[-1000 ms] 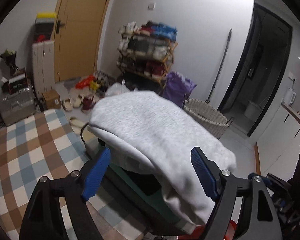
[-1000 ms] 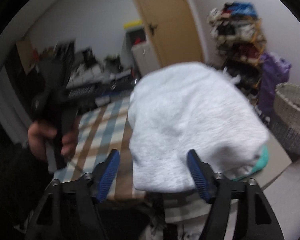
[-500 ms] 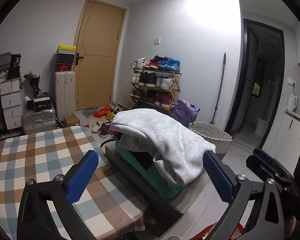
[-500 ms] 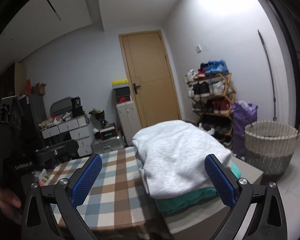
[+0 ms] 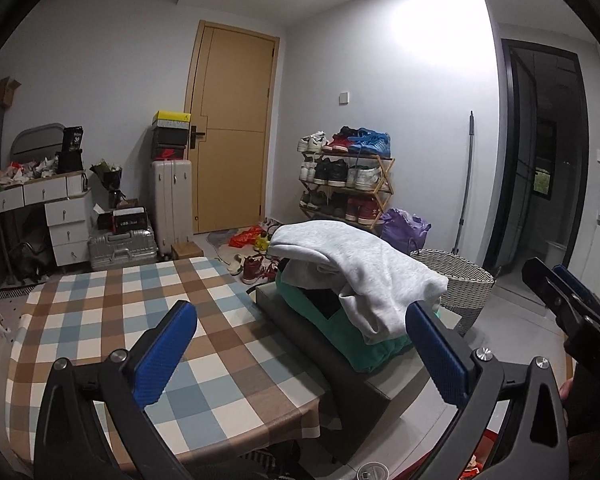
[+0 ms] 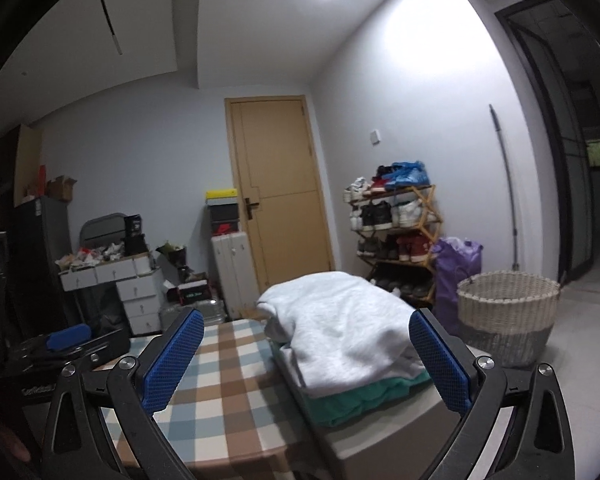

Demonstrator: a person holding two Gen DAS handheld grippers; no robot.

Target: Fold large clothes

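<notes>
wicker basket beside gray box, folded clothes atop

Grey sweatshirt tops the green garment, gripper empty.

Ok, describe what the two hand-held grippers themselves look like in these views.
The left hand-held gripper has a black angular frame with triangular cut-outs, silver bolt heads at the joints, and two flat fingers faced with blue dimpled pads. The right hand-held gripper is built the same. Seen from the right wrist, the left one's black body carries small white lettering, too blurred to read.
</notes>
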